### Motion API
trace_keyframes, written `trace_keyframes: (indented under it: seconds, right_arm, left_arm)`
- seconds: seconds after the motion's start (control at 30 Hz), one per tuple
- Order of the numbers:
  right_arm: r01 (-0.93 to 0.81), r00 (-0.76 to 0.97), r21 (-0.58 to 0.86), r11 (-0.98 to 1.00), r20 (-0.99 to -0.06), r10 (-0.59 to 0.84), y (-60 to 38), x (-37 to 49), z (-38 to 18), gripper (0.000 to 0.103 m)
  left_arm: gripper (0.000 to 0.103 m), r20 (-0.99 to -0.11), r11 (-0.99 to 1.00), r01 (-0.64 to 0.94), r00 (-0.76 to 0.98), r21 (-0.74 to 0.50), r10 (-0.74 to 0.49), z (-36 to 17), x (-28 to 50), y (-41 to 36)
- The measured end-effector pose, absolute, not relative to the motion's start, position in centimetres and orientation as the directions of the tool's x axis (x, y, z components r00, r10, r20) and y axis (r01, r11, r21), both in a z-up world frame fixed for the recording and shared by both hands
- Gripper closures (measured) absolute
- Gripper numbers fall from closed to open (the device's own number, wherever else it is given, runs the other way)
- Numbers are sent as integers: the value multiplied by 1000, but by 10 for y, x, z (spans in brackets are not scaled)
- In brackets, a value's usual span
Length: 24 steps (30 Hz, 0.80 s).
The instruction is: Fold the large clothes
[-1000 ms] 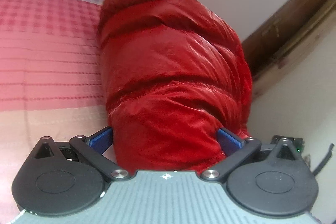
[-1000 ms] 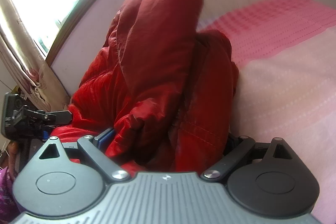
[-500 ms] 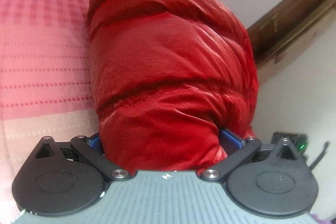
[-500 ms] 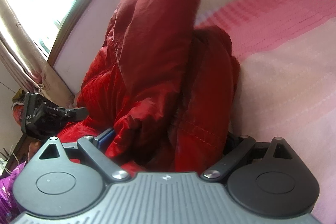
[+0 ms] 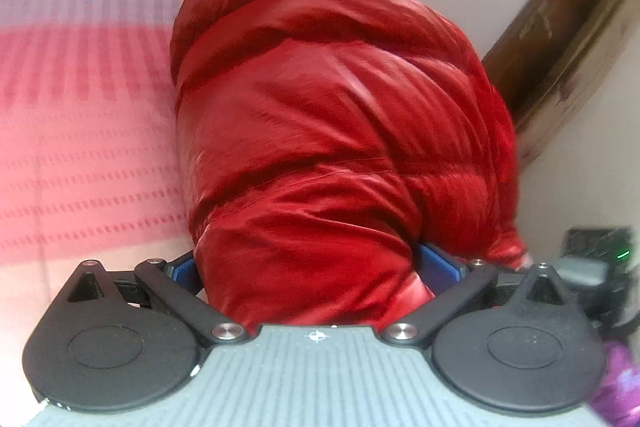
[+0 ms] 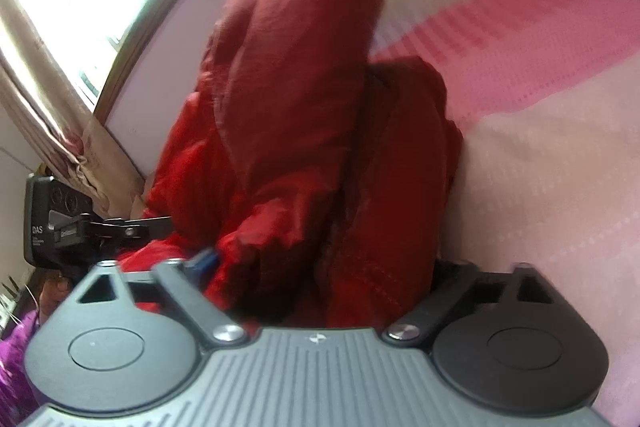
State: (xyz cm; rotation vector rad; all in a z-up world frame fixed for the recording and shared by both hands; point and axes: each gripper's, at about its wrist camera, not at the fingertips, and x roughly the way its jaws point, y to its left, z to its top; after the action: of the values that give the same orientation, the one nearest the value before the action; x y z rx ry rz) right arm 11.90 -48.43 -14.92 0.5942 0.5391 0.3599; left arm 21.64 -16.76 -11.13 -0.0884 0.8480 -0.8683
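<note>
A bulky red puffer jacket (image 5: 328, 115) fills the middle of both views, bunched and folded over itself, hanging against a pink bedspread (image 5: 80, 147). My left gripper (image 5: 316, 267) is shut on a thick fold of its lower edge; the blue pads (image 5: 438, 265) press the fabric from both sides. My right gripper (image 6: 320, 267) is shut on another bunch of the jacket (image 6: 304, 131), its fingertips mostly buried in cloth. In the right wrist view the left gripper (image 6: 100, 227) shows at the left edge, beside the jacket.
The pink and pale woven bedspread (image 6: 540, 167) lies under and beside the jacket. A white wall is behind. A brown wooden frame (image 5: 560, 39) stands at right in the left wrist view. A bright window with a curtain (image 6: 52, 99) is at left in the right wrist view.
Both grippers have kept their hold while moving with the jacket; the views have tilted and shifted. In the right wrist view the left gripper has moved right, closer to the jacket.
</note>
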Motion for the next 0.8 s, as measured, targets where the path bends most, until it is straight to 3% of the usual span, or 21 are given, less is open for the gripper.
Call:
trace_keyframes:
  seconds: [0.13,0.2,0.57,0.67,0.8]
  right_arm:
    - [-185,828,523,832,-372,419,-473,108,-134,48]
    - [-188,837,509,840,-364,409,-470,103,-130,52]
    - [-182,849,520,835,-345,400,-467,90,-129,56]
    - [-163,839,557,815,-356,412,-476,95,-132,51]
    - [-137,818,594,793,-384,428,-489,113,-139,24]
  left_arm:
    - [12,-609,699,641,427,-317,-668,-100,196,-176]
    - [13,-604,711,642,454,-289,-655,-97,188,-178]
    - [15,-605,728,647,492,-226,-625,-87,169,-174]
    - [15,-608,726,646,485,-235,-628,-87,172,-174]
    - [15,-608,727,638,480,-254,-633,-90,174,-172]
